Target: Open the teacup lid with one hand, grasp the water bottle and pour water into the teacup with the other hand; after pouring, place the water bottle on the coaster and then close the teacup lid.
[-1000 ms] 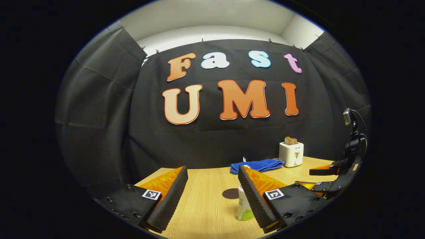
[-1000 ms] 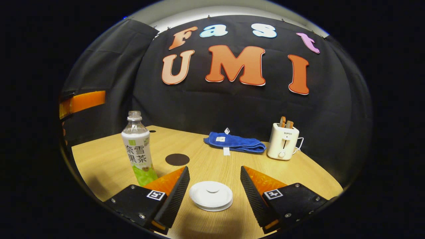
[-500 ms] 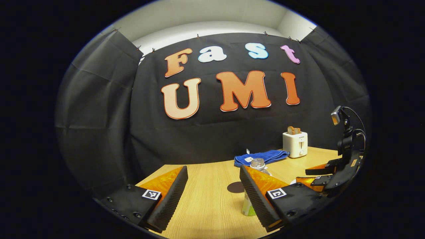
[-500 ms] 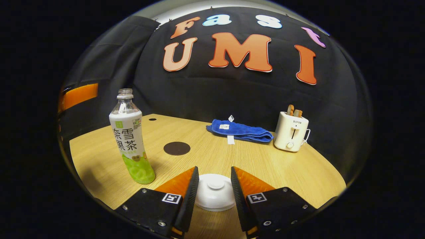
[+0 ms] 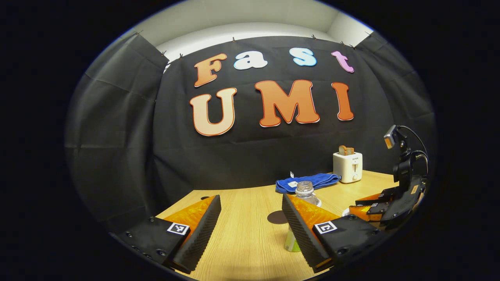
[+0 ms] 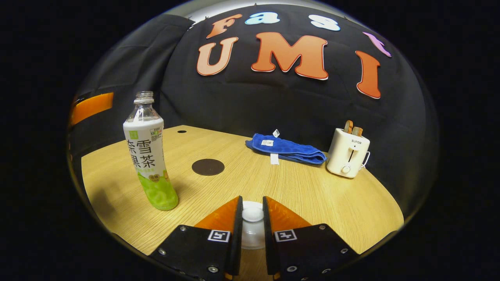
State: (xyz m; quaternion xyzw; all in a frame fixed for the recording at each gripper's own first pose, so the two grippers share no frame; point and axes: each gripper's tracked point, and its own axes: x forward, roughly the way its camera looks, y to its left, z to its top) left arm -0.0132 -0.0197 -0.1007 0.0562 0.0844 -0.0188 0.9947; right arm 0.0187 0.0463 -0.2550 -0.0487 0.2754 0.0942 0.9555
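The white teacup lid (image 6: 252, 234) sits low between my right gripper's fingers, with the cup beneath it hidden. My right gripper (image 6: 252, 200) is shut on the lid's round knob (image 6: 252, 214), one finger pressing on each side. To the left stands the uncapped water bottle (image 6: 148, 156), upright, with a white and green label. A dark round coaster (image 6: 208, 167) lies behind it. My left gripper (image 5: 250, 197) is open, with nothing between its fingers. Past its right finger I see the bottle's neck (image 5: 304, 190) and the coaster (image 5: 275, 217). The right gripper (image 5: 374, 206) is at the far right.
A folded blue towel (image 6: 287, 150) lies at the back of the wooden table (image 6: 312, 195). A white toaster (image 6: 347, 154) holding bread stands to its right. The black cloth wall is close behind them. A small hole (image 6: 181, 131) marks the table's far left corner.
My right gripper's fingers went from wide apart to shut on the lid's knob, and it moved in over the lid. The left gripper view shifted slightly, so more of the bottle's neck shows.
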